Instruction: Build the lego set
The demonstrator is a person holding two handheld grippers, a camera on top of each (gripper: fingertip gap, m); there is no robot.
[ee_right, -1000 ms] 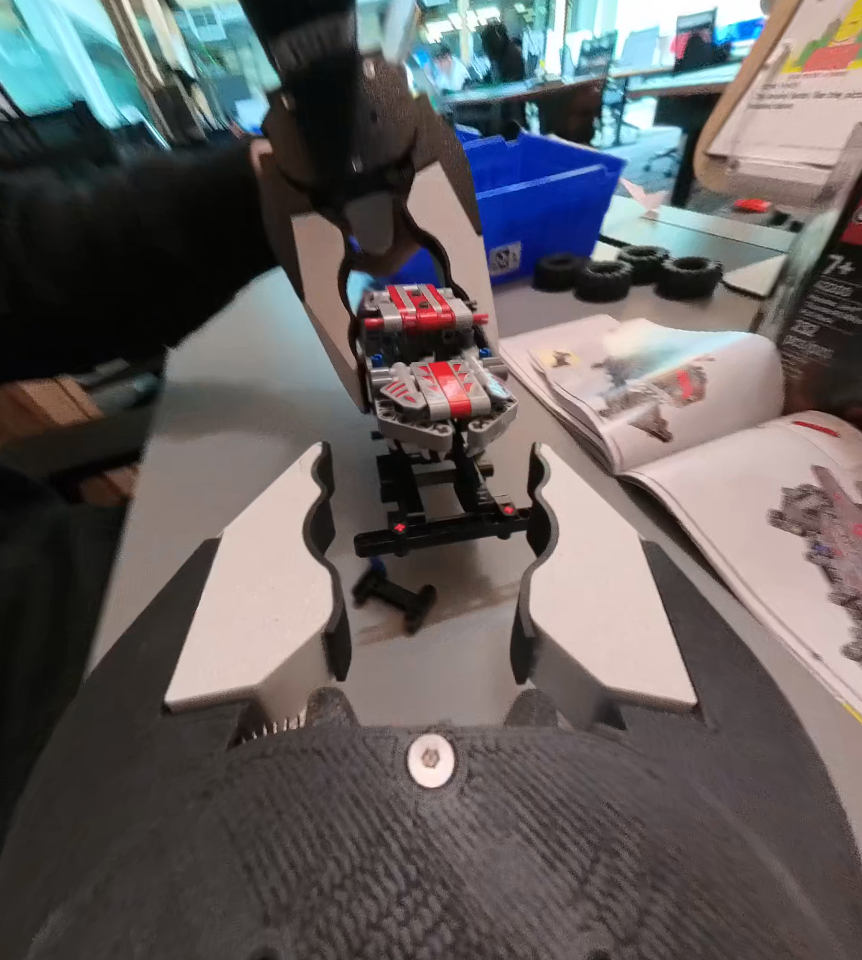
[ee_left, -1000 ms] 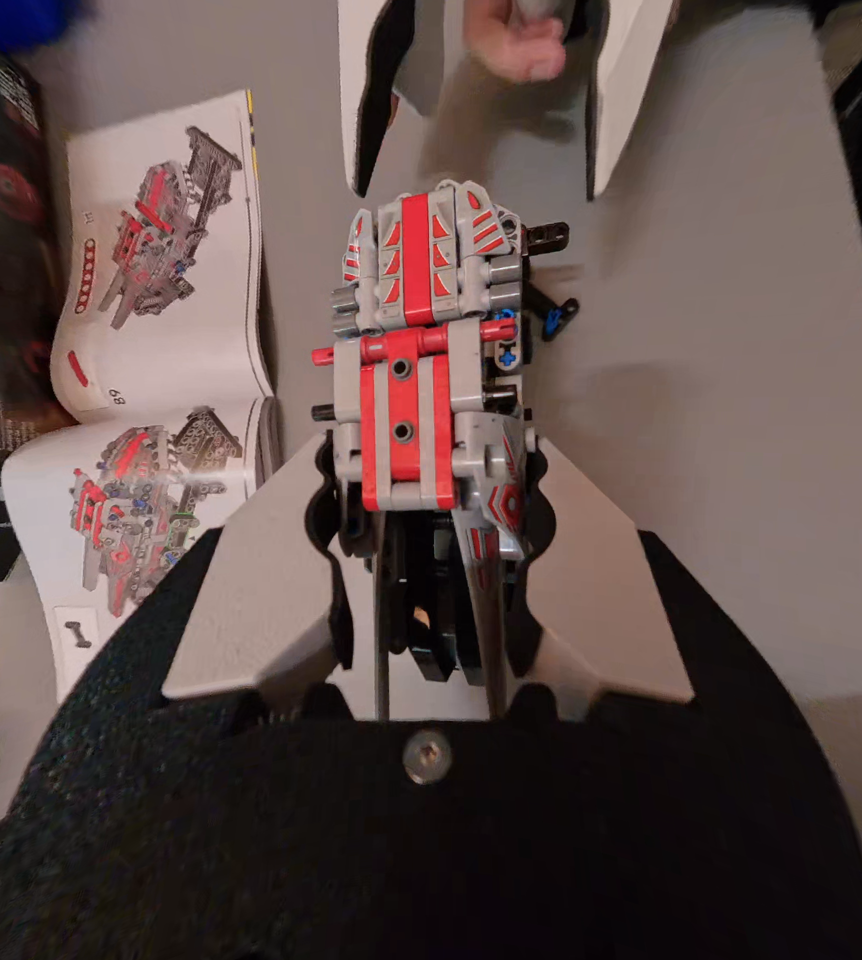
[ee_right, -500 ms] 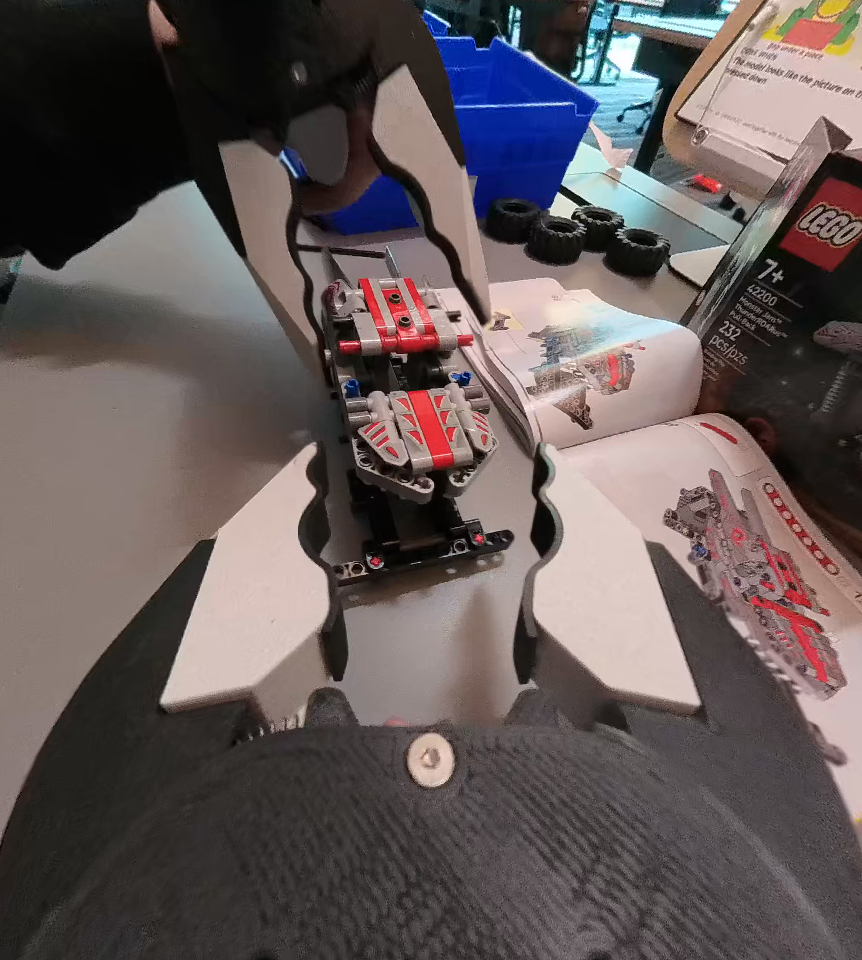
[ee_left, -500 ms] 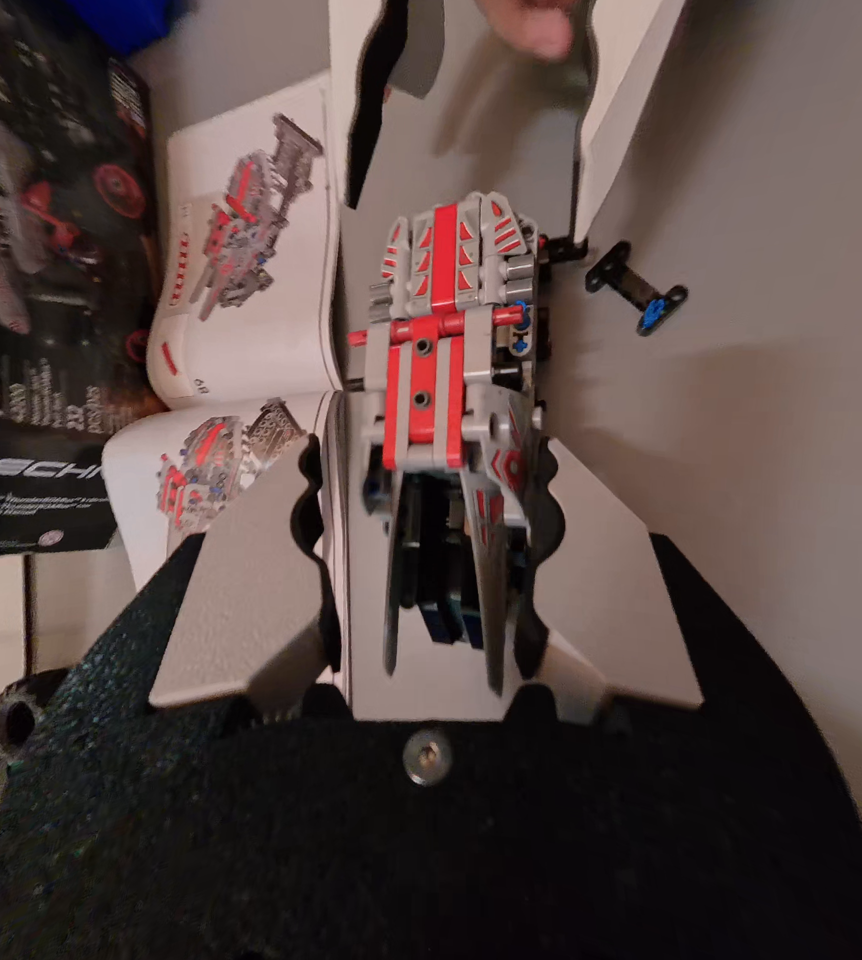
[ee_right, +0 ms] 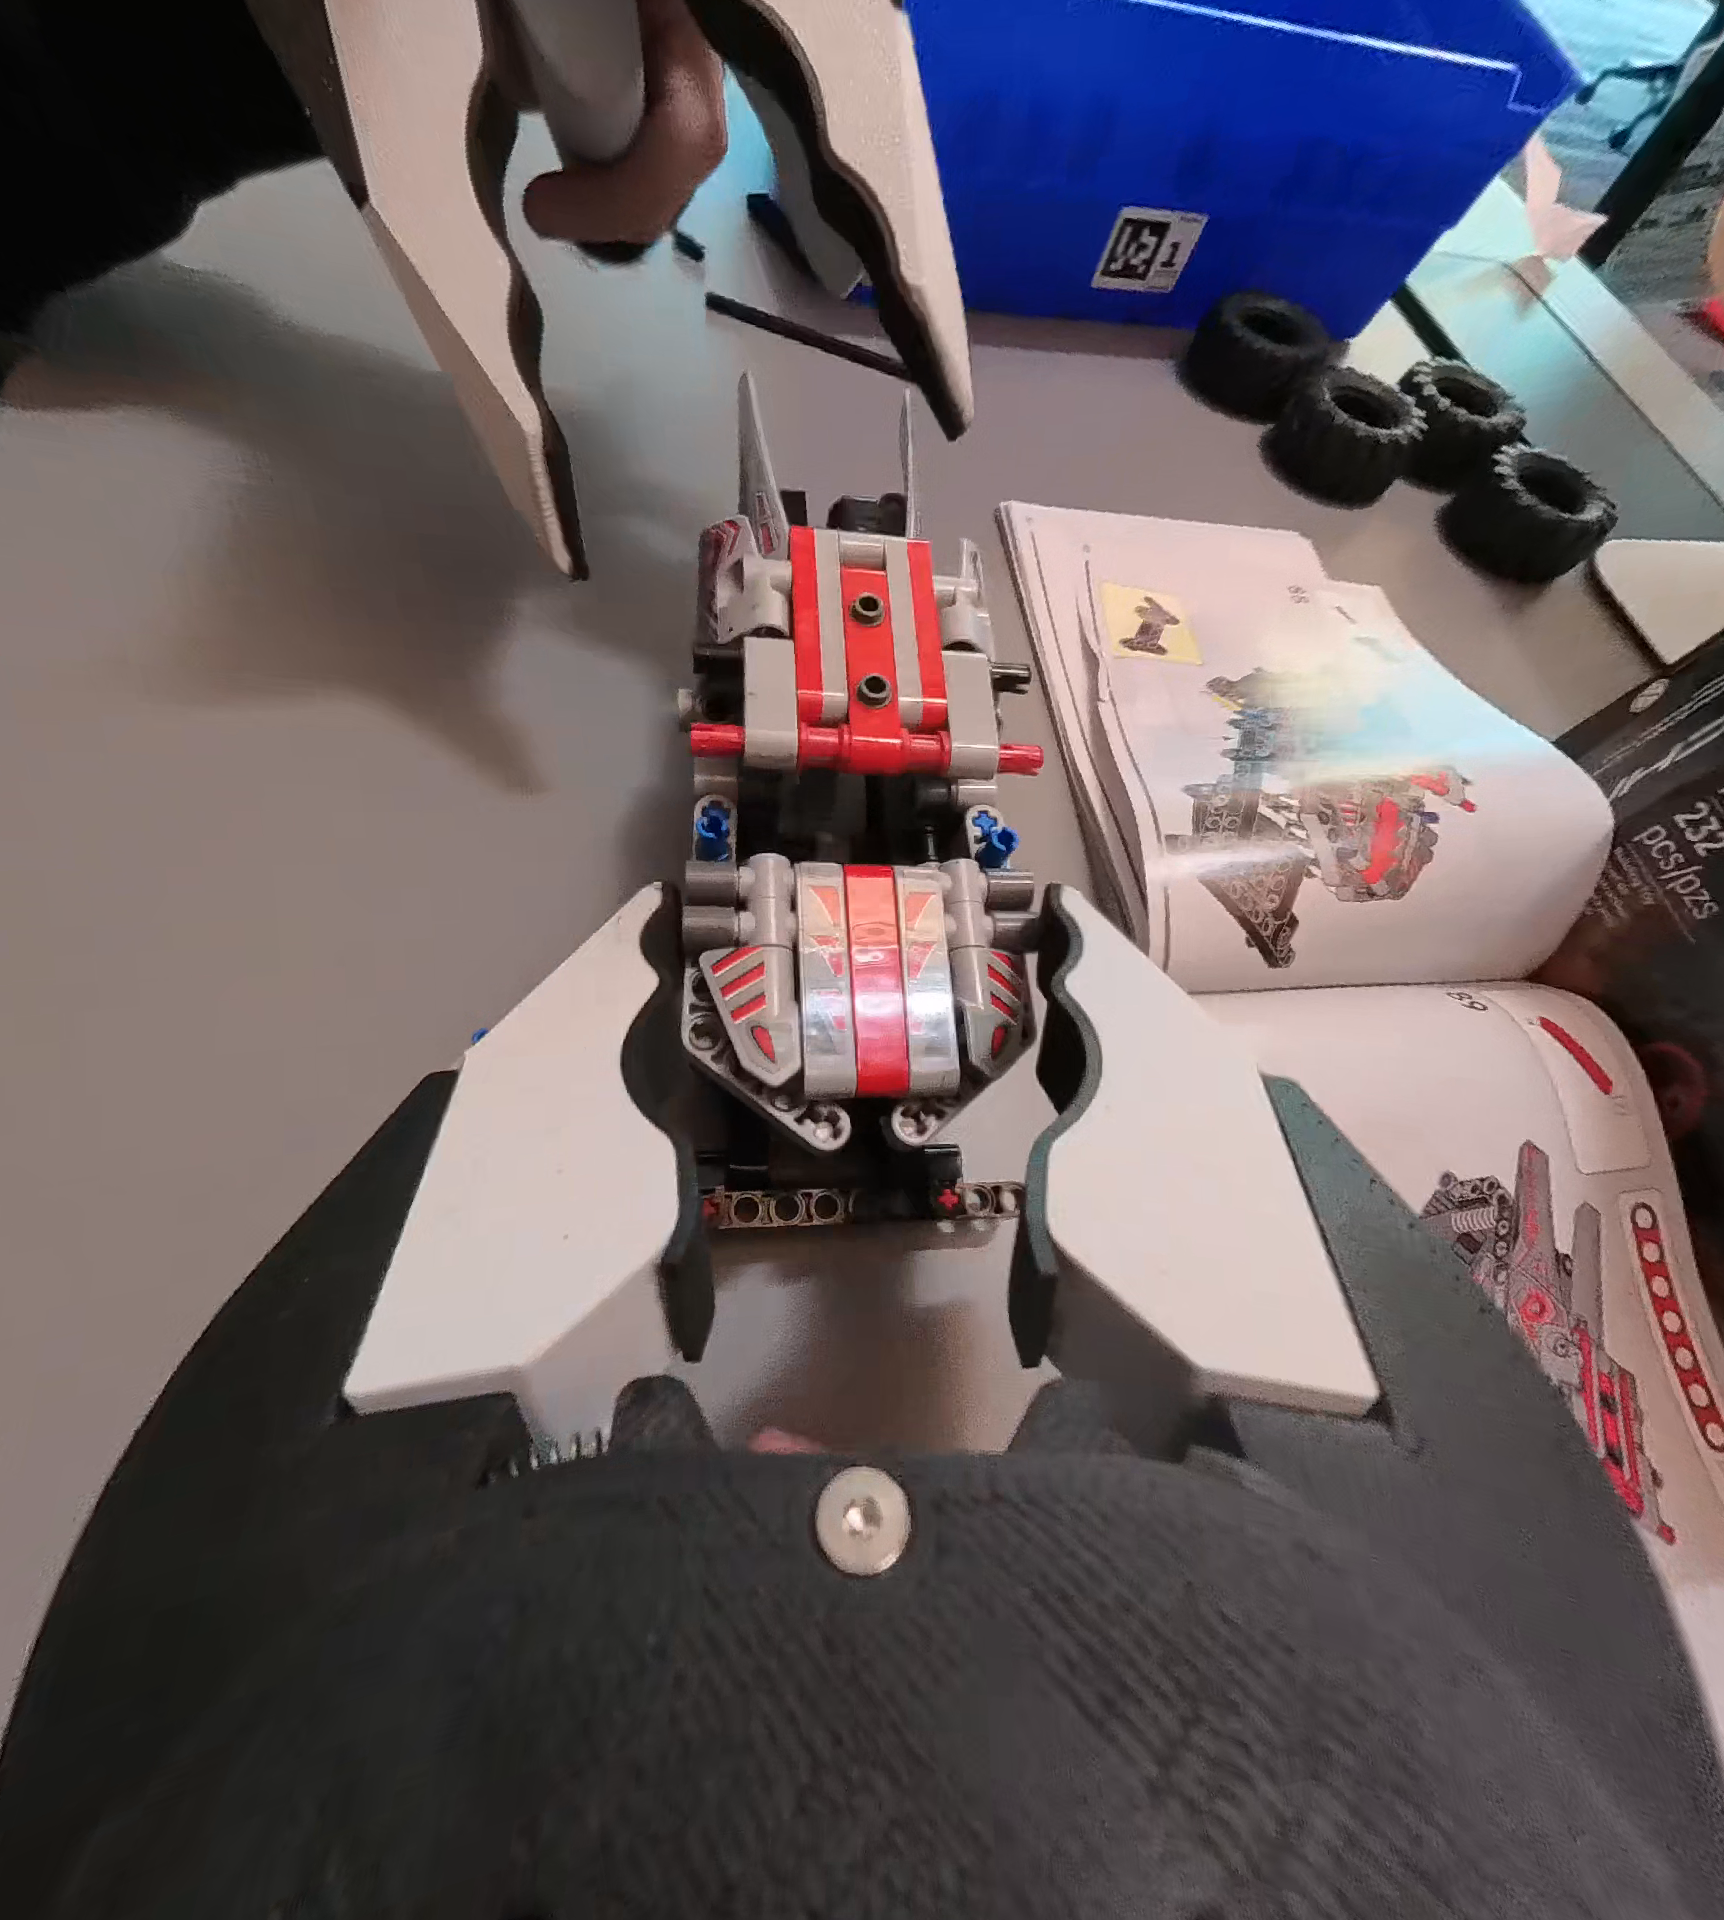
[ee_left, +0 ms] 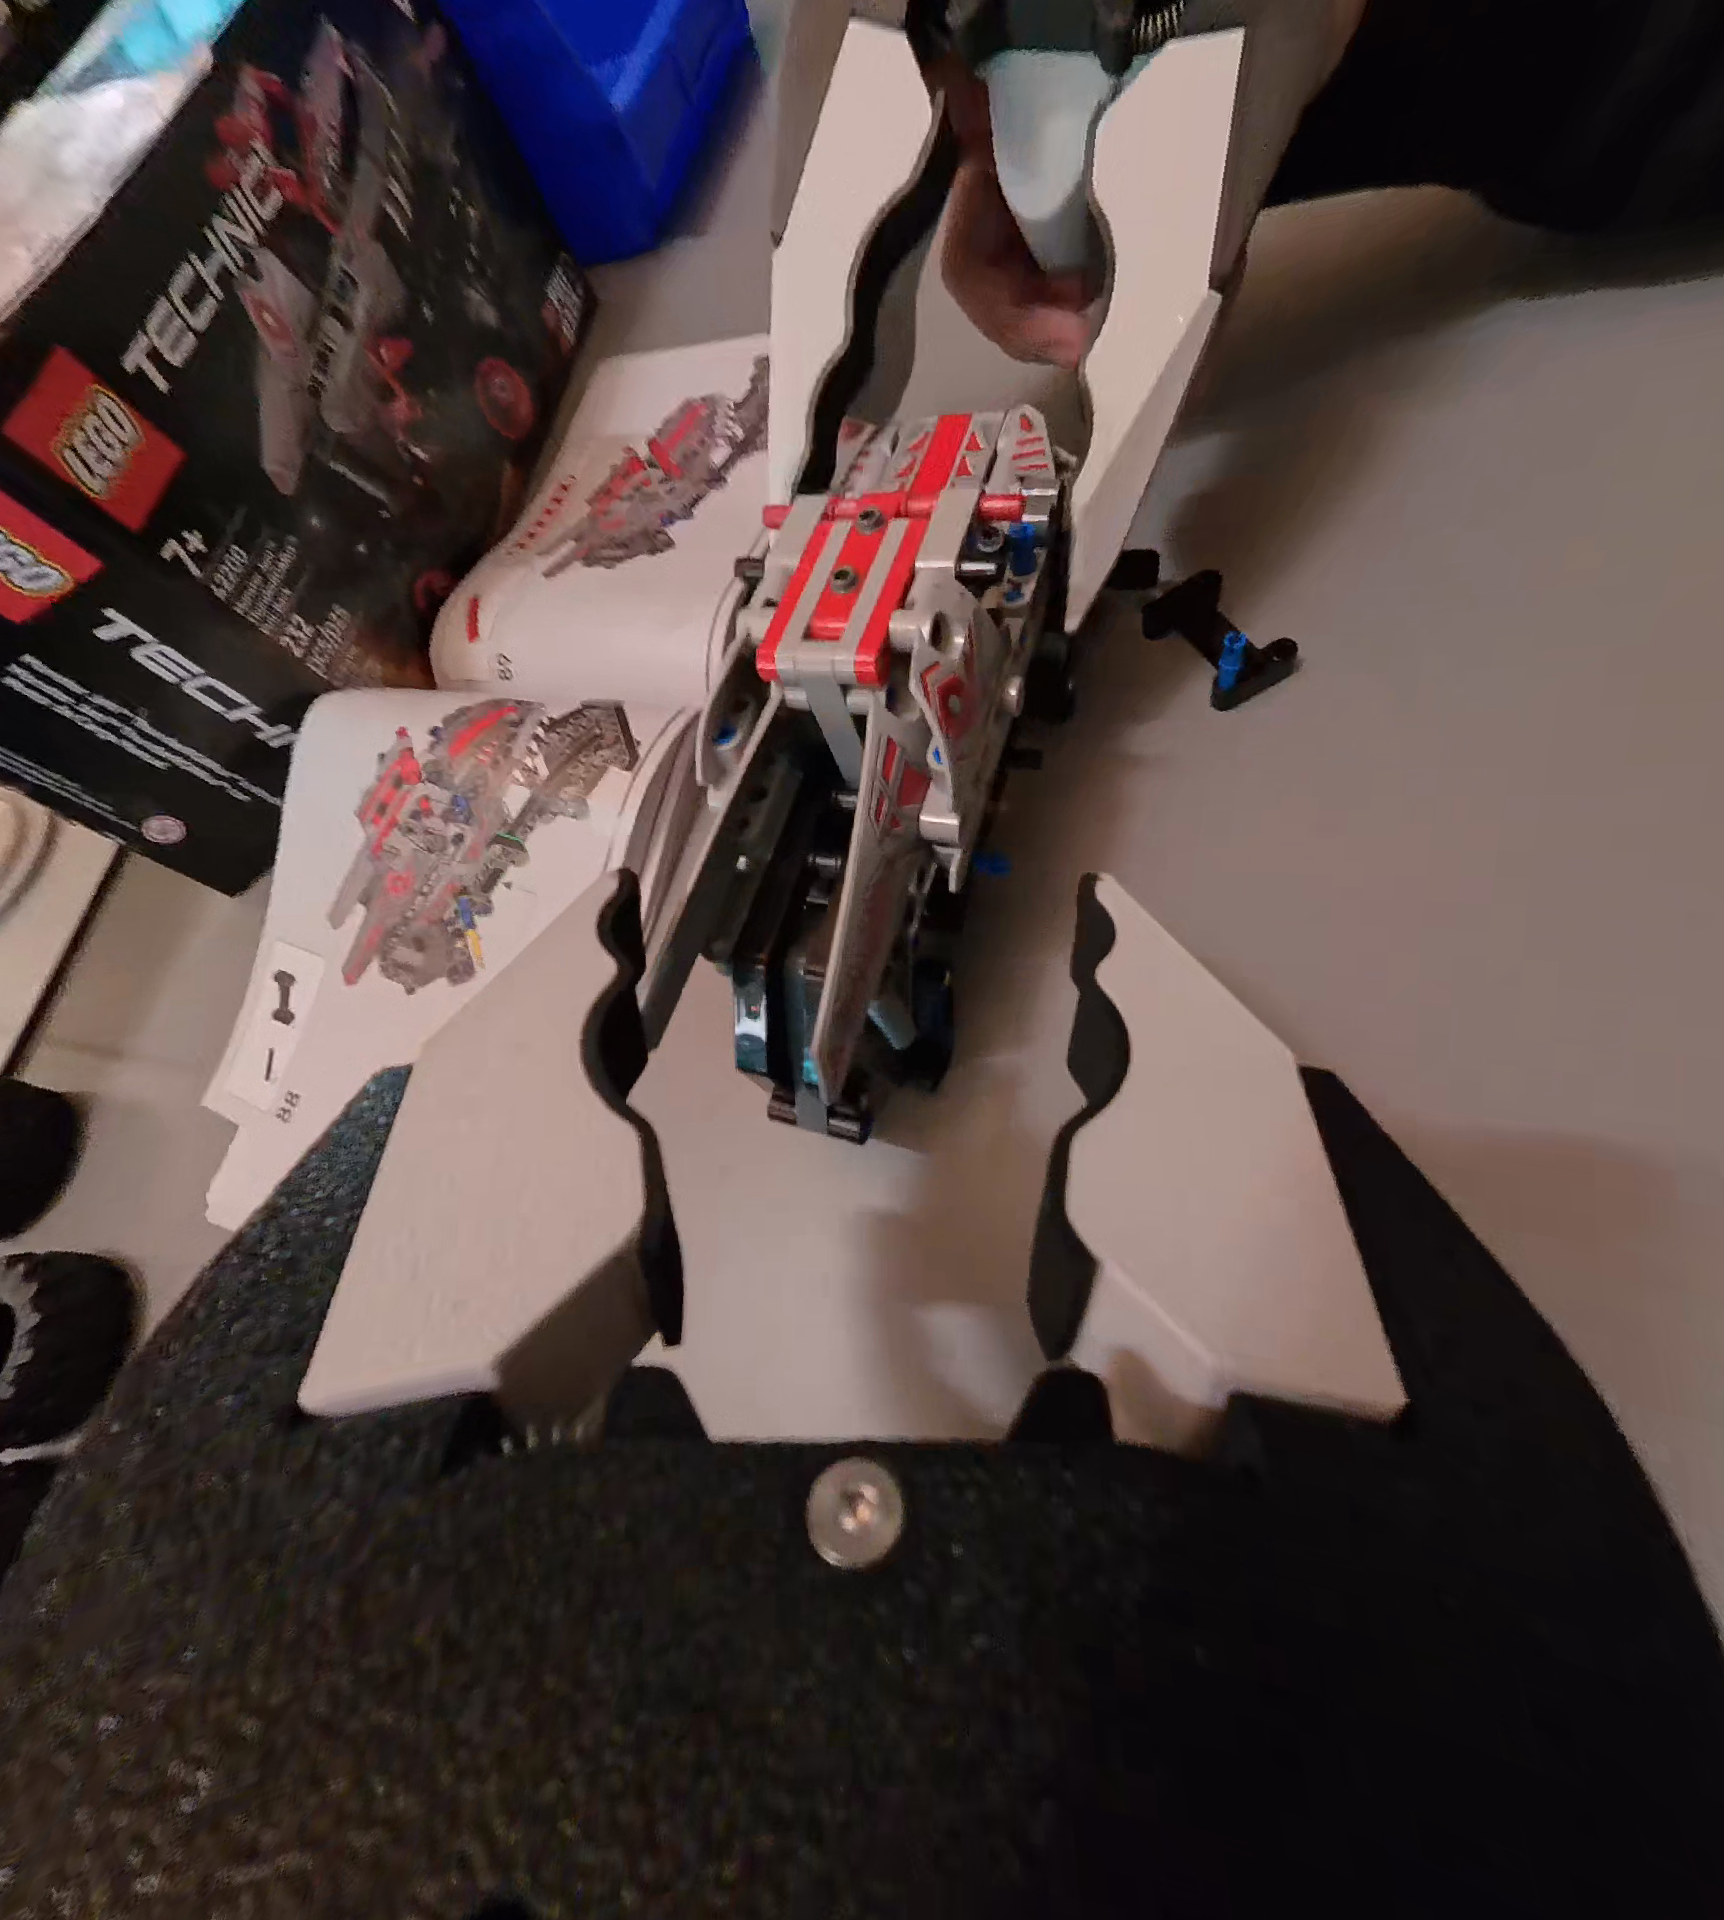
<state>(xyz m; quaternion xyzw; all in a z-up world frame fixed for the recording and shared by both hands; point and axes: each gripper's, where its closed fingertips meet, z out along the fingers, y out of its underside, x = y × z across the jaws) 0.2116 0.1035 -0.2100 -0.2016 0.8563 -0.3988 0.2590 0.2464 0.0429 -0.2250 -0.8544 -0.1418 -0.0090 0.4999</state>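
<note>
The grey and red lego model (ee_right: pixel 868 707) stands on the grey table (ee_right: pixel 214 831). It also shows in the left wrist view (ee_left: pixel 868 582). My right gripper (ee_right: pixel 855 904) is closed around the model's front hood, its pads against the grey pins on both sides. From the left wrist view the right gripper (ee_left: pixel 941 551) comes in from the far side. My left gripper (ee_left: pixel 853 925) is open and empty, drawn back behind the model's tail fins. In the right wrist view the left gripper (ee_right: pixel 759 488) hangs just above the model's rear.
An open instruction booklet (ee_right: pixel 1305 779) and the black set box (ee_left: pixel 214 416) lie beside the model. Several black tyres (ee_right: pixel 1357 416) and a blue bin (ee_right: pixel 1201 135) stand behind. A small black piece with a blue pin (ee_left: pixel 1222 644) and a thin black rod (ee_right: pixel 796 332) lie on the table. Spacing between my two grippers at the tips: around 9 cm.
My left gripper has opened, let go of the model's rear and pulled back. My right gripper has moved forward and closed in on the hood. The model now rests on the table.
</note>
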